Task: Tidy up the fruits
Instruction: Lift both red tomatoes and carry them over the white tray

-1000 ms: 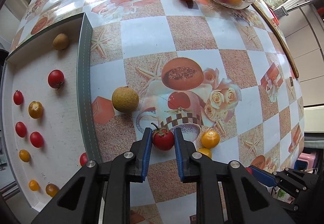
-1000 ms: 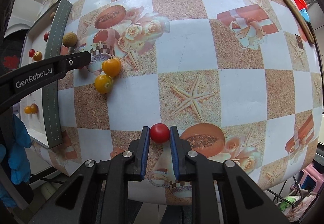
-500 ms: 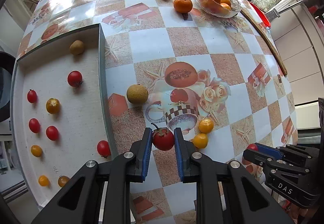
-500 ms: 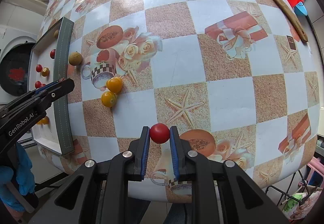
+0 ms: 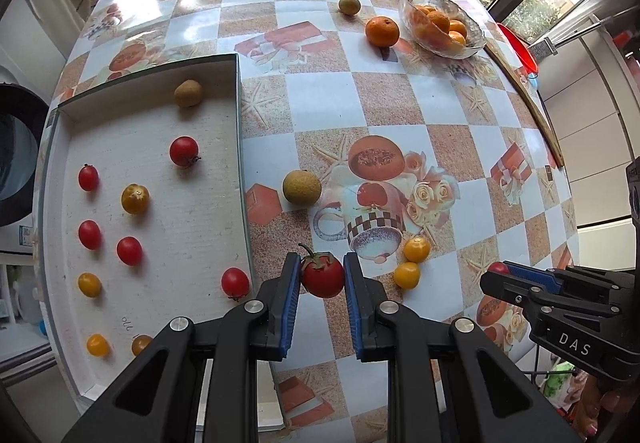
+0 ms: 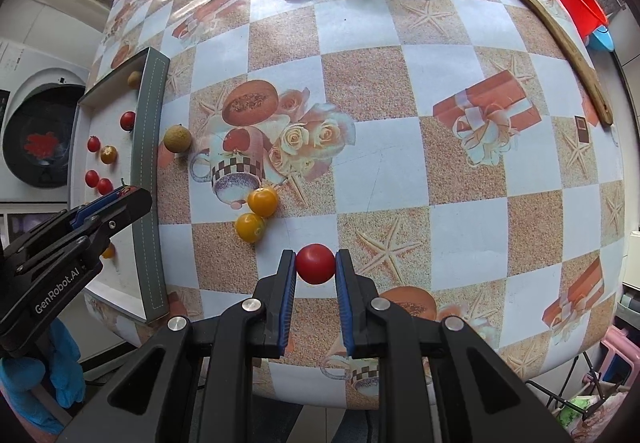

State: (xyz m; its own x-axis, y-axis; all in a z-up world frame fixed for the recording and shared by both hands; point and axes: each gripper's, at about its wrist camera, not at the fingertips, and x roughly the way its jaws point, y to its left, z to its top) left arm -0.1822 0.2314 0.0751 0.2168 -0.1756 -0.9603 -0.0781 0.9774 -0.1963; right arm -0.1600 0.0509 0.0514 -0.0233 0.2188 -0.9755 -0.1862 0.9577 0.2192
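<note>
Left wrist: table [image 5: 400,115] farther now.

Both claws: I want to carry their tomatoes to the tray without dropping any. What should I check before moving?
1. Left claw shut on stemmed red tomato: ok.
2. Right claw shut on red cherry tomato: ok.
3. Both tomatoes lifted off the tablecloth: ok.
4. Bare floor in the white tray for two more: ok.
5. Claws apart from each other: ok.
6. Grip firm enough: cannot tell.
</note>
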